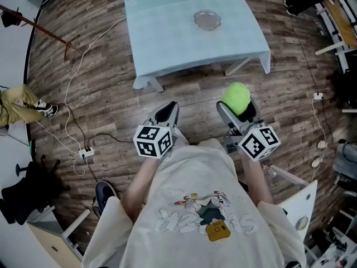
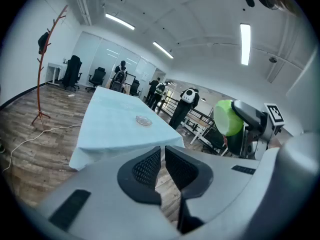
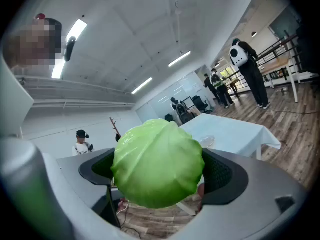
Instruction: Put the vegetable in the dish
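Cabbage [image 3: 157, 161] is well apart from the table [image 1: 167, 38], clamped in the wide-set jaws of the right gripper [image 1: 239, 111] above the floor. I would carry it level, then lower it slowly. The left gripper [image 2: 162, 166], jaws almost together, holds nothing. The depth of the small clear dish [image 1: 207, 20] is hard to make out

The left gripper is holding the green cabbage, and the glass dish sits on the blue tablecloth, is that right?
Not quite. The right gripper holds the green cabbage, not the left; the right gripper view shows it between the fingers. The left gripper is shut on nothing. The glass dish does sit on the blue tablecloth.
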`<state>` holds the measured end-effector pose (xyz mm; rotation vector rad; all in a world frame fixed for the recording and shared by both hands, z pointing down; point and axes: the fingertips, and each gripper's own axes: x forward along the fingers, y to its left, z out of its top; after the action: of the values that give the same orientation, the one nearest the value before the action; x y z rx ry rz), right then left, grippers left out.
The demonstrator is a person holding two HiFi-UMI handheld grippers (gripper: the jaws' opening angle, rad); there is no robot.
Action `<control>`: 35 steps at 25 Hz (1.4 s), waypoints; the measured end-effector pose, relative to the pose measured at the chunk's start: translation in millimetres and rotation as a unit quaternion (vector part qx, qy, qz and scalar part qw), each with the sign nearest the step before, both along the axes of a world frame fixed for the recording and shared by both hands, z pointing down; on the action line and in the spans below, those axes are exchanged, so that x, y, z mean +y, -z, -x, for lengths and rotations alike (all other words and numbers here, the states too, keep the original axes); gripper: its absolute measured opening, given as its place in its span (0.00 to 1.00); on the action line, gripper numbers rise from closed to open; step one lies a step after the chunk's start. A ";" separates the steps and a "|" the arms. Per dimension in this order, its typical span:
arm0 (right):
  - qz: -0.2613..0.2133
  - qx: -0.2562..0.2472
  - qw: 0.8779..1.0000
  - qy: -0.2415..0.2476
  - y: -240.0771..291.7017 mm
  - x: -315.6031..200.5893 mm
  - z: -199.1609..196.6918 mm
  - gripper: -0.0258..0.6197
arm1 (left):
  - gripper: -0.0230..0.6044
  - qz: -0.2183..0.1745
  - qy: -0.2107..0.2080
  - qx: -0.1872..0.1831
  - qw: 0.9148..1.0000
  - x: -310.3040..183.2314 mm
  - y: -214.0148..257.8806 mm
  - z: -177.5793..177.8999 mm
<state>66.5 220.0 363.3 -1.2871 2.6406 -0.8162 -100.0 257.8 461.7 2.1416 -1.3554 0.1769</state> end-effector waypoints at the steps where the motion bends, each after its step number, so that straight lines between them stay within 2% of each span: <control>1: 0.003 0.003 1.000 -0.004 -1.0 15.4 -13.7 0.83 | 0.09 0.001 0.005 -0.003 1.000 11.9 3.9 -10.8; 4: 0.010 0.000 1.000 -0.011 -0.7 60.1 -52.4 0.83 | 0.09 -0.002 0.005 -0.009 1.000 49.1 15.2 -50.0; 9: 0.015 -0.034 0.999 -0.012 8.7 125.9 -113.5 0.83 | 0.09 0.018 -0.027 -0.009 0.999 114.0 11.5 -135.6; 12: 0.005 -0.049 0.999 -0.005 16.5 158.0 -142.3 0.83 | 0.09 0.021 -0.040 -0.020 0.999 148.1 11.7 -173.2; 15: -0.010 -0.039 0.999 -0.001 18.0 185.5 -162.5 0.83 | 0.09 0.025 -0.044 -0.035 0.998 175.7 6.1 -195.2; 19: -0.016 -0.025 1.000 0.007 12.9 215.8 -171.0 0.83 | 0.09 0.030 -0.034 -0.043 0.998 195.2 4.9 -206.5; 26: -0.010 -0.005 0.999 0.033 0.0 205.1 -165.4 0.83 | 0.09 0.013 -0.061 -0.028 0.998 175.8 8.2 -235.5; 29: -0.004 0.003 0.999 0.037 -9.9 177.6 -156.5 0.83 | 0.09 0.023 -0.049 -0.047 0.997 146.7 -4.2 -225.9; 32: 0.004 0.020 0.999 0.040 -19.1 141.6 -139.7 0.83 | 0.09 0.041 -0.033 -0.029 0.998 113.4 -10.4 -208.7; 35: -0.007 0.033 0.999 0.038 -12.1 99.2 -120.0 0.83 | 0.09 0.025 -0.044 -0.030 0.998 70.8 0.1 -194.5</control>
<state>186.4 319.2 375.3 -1.2381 2.7578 -0.7776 94.5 328.6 461.6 2.1706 -1.2763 0.3087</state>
